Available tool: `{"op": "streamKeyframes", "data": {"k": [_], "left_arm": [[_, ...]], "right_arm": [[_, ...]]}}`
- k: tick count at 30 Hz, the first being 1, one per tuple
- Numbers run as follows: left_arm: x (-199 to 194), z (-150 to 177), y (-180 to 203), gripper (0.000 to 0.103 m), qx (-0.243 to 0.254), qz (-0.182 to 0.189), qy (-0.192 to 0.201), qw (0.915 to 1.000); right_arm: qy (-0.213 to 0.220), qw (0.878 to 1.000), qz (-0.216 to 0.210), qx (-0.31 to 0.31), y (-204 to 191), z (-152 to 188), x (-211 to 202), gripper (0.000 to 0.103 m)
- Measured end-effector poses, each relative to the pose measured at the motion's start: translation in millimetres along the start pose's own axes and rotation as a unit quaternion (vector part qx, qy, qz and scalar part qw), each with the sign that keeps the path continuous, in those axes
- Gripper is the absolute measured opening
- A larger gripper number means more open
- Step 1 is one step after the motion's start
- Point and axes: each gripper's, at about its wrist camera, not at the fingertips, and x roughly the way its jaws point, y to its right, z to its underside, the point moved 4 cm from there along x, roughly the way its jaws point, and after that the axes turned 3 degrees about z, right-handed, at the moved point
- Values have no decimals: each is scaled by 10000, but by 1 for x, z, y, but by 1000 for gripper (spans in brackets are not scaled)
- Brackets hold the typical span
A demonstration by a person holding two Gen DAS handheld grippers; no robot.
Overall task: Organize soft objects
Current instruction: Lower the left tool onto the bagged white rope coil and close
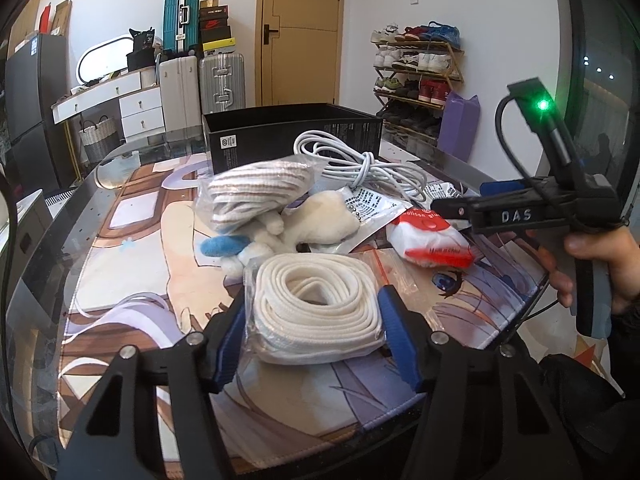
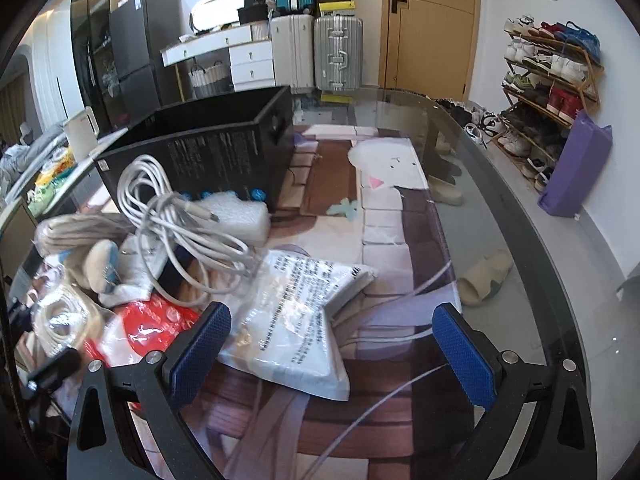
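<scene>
My left gripper (image 1: 316, 328) has its blue pads on either side of a bagged coil of cream webbing (image 1: 320, 308) on the printed mat; the pads touch the bag's sides. Behind it lie a cream and blue plush toy (image 1: 296, 228), a bagged striped cloth (image 1: 260, 192), a red and white packet (image 1: 432, 240) and a coiled white cable (image 1: 372, 164). My right gripper (image 2: 332, 344) is open over a flat white bag with printed text (image 2: 296, 320), empty. It shows from the side in the left wrist view (image 1: 460, 210).
An open black box (image 1: 292, 132) stands at the back of the glass table (image 2: 520, 248); it also shows in the right wrist view (image 2: 208, 148). A bubble-wrapped packet (image 2: 240, 216) lies beside it. Shoe rack (image 2: 552, 80) and slippers (image 2: 480, 276) are on the floor to the right.
</scene>
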Motion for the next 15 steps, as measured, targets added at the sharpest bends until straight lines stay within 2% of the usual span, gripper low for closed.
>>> {"op": "streamKeyframes", "data": {"k": [6, 15], "left_arm": [[-6, -2, -6, 61, -74, 63, 87, 9999], [-13, -8, -11, 61, -184, 93, 216, 9996]], "right_arm": [[-75, 10000, 36, -16, 6, 4, 0, 102], [-162, 9996, -12, -248, -12, -2, 7, 102]]}}
